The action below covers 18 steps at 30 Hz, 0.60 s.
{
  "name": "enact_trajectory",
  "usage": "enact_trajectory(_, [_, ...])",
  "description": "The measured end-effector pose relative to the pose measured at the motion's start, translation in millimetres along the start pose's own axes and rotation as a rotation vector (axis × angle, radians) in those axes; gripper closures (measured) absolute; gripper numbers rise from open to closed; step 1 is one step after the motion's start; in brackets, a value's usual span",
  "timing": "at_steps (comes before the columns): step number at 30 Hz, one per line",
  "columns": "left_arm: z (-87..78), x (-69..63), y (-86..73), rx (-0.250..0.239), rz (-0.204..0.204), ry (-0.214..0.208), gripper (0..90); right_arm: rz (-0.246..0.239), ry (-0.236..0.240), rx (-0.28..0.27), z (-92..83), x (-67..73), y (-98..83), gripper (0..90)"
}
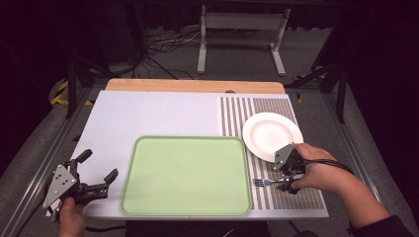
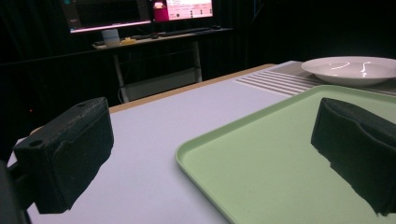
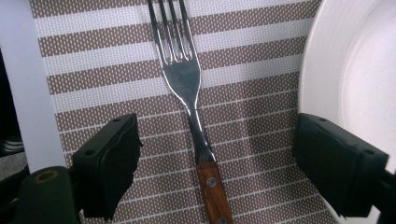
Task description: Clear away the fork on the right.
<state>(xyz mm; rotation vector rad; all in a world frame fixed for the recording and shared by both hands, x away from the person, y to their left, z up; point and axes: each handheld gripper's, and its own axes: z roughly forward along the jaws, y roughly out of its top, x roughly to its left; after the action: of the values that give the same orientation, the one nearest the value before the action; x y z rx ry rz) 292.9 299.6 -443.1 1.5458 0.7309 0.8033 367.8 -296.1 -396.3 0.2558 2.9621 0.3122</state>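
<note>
Green tray lies at the table's near edge in the high view, left gripper wide open beside its left rim, over bare white surface. Left gripper view: jaws straddle the tray's corner. Right gripper view: right gripper open astride the fork on the striped mat; plate just beside.

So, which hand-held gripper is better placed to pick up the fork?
The right hand-held gripper. Its open jaws already stand on either side of the fork on the striped mat. The left hand-held gripper is open beyond the green tray, far from it.
</note>
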Motion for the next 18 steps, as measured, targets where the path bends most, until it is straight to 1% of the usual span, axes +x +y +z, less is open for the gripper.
enact_trajectory(1, [0.0, 0.0, 0.0, 0.0, -0.001, 0.001, 0.0, -0.007, -0.001, 0.0, 0.9, -0.7, -0.1, 16.4])
enact_trajectory(3, [0.0, 0.0, 0.0, 0.0, 0.0, 0.0, 0.0, -0.004, 0.008, 0.02, 1.1, -0.8, -0.6, 16.8])
enact_trajectory(4, [0.0, 0.0, 0.0, 0.0, 0.0, 0.0, 0.0, -0.002, 0.005, 0.028, 1.4, -0.5, -0.8, 17.4])
enact_trajectory(5, [0.1, -0.1, 0.0, 0.0, 0.0, 0.0, 0.0, -0.016, 0.01, 0.034, 2.7, -0.6, -1.1, 18.3])
enact_trajectory(6, [0.1, -0.1, 0.0, 0.0, 0.0, -0.001, 0.0, -0.016, 0.01, 0.034, 2.7, -0.6, -1.1, 18.3])
enact_trajectory(8, [0.1, 0.0, -0.1, 0.0, 0.0, 0.0, 0.0, -0.031, 0.017, 0.039, 4.3, -0.5, -1.1, 20.0])
enact_trajectory(13, [0.2, -0.2, 0.0, 0.0, 0.0, 0.0, 0.0, -0.058, 0.034, 0.068, 7.7, -0.6, -1.7, 27.1])
enact_trajectory(15, [0.1, -0.3, 0.0, 0.0, -0.002, -0.001, 0.0, -0.071, 0.045, 0.082, 9.4, -2.1, -2.6, 32.9])
enact_trajectory(17, [0.0, 0.0, 0.0, 0.0, 0.0, 0.0, 0.0, -0.08, 0.044, 0.093, 10.2, -3.0, -3.1, 38.7])
enact_trajectory(18, [0.0, 0.0, 0.0, 0.0, 0.0, 0.0, 0.0, -0.08, 0.044, 0.093, 10.2, -3.0, -3.1, 38.7])
